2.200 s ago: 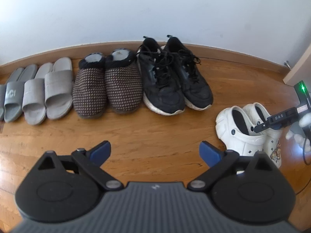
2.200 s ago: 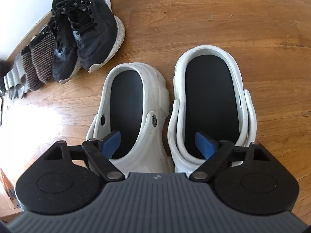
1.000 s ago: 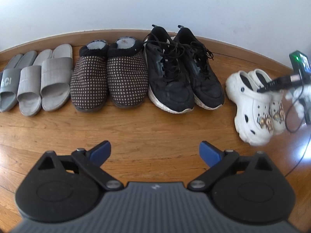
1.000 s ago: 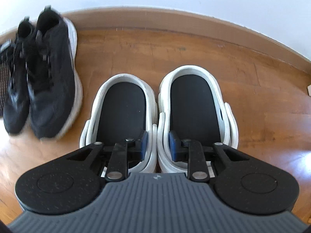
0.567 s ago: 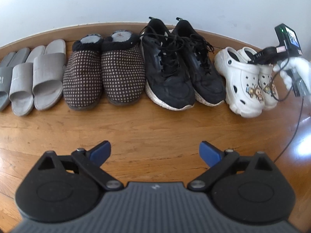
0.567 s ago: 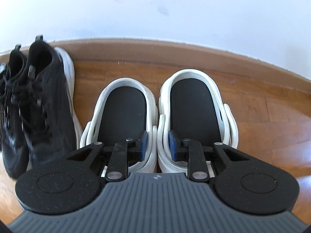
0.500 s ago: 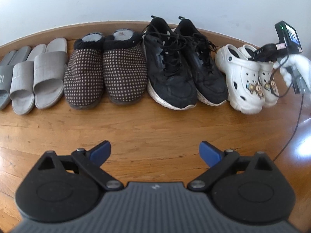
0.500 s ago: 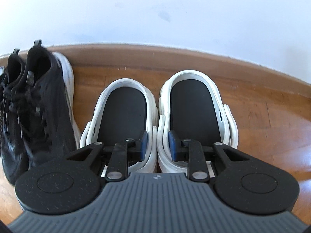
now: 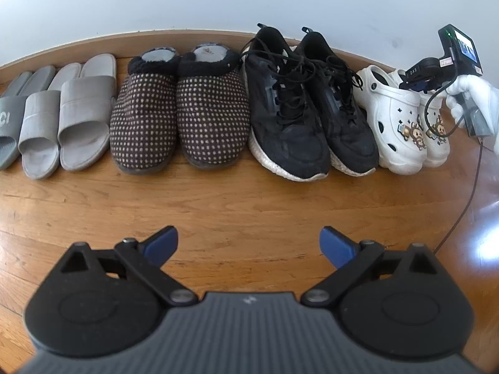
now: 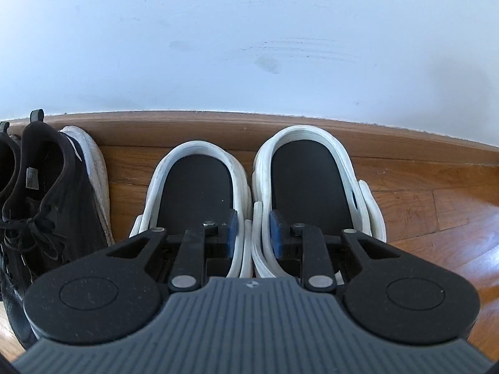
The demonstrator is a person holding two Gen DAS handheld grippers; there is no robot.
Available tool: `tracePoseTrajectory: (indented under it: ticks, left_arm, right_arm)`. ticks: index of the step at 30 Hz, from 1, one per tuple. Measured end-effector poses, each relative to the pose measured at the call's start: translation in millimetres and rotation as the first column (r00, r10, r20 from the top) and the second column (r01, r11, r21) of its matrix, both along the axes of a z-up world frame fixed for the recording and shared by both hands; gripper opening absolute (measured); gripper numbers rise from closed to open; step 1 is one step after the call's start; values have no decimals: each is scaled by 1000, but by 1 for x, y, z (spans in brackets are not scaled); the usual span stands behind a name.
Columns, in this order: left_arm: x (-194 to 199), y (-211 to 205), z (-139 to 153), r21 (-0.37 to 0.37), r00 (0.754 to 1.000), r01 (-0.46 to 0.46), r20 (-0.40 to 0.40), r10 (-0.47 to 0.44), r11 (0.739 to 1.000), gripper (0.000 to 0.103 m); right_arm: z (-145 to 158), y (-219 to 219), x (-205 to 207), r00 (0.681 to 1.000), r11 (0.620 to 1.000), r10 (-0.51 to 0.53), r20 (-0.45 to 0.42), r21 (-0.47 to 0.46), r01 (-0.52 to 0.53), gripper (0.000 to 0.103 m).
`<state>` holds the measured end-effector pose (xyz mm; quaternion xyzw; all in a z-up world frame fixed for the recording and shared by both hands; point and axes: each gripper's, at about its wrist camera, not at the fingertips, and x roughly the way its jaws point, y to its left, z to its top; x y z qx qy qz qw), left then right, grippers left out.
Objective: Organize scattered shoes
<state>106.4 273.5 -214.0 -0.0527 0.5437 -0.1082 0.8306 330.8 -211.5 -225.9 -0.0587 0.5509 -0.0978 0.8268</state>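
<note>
A pair of white clogs with black insoles stands side by side near the baseboard. My right gripper is shut on their two adjoining inner walls, one blue pad inside each clog. In the left wrist view the white clogs sit at the right end of a shoe row, with my right gripper at their heels, held by a white-gloved hand. My left gripper hangs open over bare floor in front of the row, holding nothing.
Along the wall stand grey slides, dotted brown slippers and black sneakers. The black sneakers lie just left of the clogs. A thin cable trails over the wooden floor at the right.
My right gripper has carried the clogs toward the wall, into the row beside the black sneakers. The left gripper has stayed open and nearly still.
</note>
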Motion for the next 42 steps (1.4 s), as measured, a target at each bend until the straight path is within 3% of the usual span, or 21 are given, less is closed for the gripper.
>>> tracePoseTrajectory:
  ticks: [2,6,10,15,22,26,33,42]
  left_arm:
    - [0,2,1,1,1000,-2,2,2,1000,98]
    - [-2,7,8,-4,1000,-9,17,9,1000,98]
    - [-6,17,21,-3,999,-15,51,15,1000,98]
    - [-18,29,36,0,996,-19,89,19,1000,98]
    - [-43,53,58,12,991,-22,133,20,1000,98]
    - [-55,65,73,2,988,-36,151,36,999,98]
    - [-67,68,109,13,985,-58,165,55,998,98]
    - [-81,65,145,96,982,-78,181,60,992,99]
  right_arm:
    - [2,-2,-1,1000,1000,-11,9,3,11,25]
    - [12,-4,-5,998,999,-32,46,-2,32,45]
    - [33,4,-24,995,998,-54,80,27,52,55]
    - [55,25,-60,993,998,-49,108,49,44,61]
    - [96,76,-148,994,988,-65,92,148,51,75]
    - [118,104,-197,993,976,-109,51,193,98,78]
    - [162,165,-247,993,981,-118,25,158,112,85]
    - [221,220,-287,983,980,-158,95,134,145,101]
